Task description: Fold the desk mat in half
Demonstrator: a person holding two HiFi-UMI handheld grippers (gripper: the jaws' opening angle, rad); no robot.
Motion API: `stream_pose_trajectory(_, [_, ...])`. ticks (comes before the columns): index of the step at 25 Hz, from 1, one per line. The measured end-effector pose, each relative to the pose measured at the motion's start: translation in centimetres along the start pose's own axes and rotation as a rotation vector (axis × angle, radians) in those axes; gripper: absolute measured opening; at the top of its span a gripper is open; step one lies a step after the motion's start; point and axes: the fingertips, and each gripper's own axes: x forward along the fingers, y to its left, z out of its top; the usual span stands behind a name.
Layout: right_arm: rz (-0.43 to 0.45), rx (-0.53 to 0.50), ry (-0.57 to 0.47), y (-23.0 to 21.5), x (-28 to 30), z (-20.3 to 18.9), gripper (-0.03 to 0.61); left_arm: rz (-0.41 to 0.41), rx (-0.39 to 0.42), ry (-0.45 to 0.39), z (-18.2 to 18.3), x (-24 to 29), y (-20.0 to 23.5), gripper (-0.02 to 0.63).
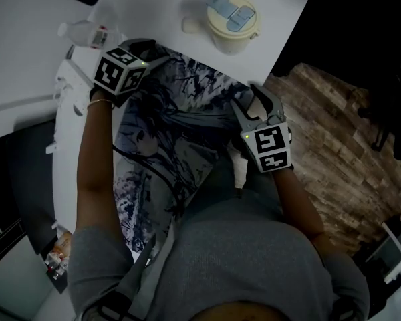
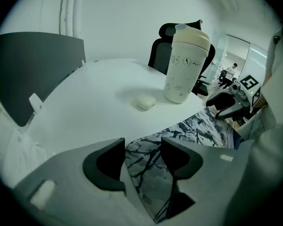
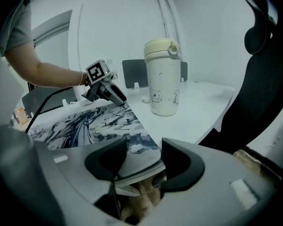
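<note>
Both left hand-held gripper [image 2: 142, 147] and right hand-held gripper [image 3: 144, 147] gape astride the desk mat [image 1: 170, 129]; tumbler [image 1: 232, 20] capped.

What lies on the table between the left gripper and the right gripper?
Only the printed desk mat lies between the left gripper and the right gripper; the head view shows it.

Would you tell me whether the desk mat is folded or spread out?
Spread out: the desk mat lies flat on the white table, printed face up throughout, nothing doubled over.
</note>
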Motion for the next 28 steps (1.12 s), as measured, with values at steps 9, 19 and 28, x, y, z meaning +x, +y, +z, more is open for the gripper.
stream_pose_trajectory(9, [0.026, -0.028, 0.032, -0.4, 0.0, 0.0, 0.179, 0.006, -0.005, -0.004, 0.0, -0.1, -0.6, 0.188])
stream_pose_trajectory(19, [0.1, 0.03, 0.025, 0.2, -0.1, 0.2, 0.041, 0.013, 0.025, -0.018, 0.0, -0.1, -2.0, 0.069])
stream_pose_trajectory(28, [0.183, 0.039, -0.007, 1.0, -1.3, 1.4, 0.038, 0.046, 0.007, -0.094, 0.9, -2.3, -2.4, 0.064])
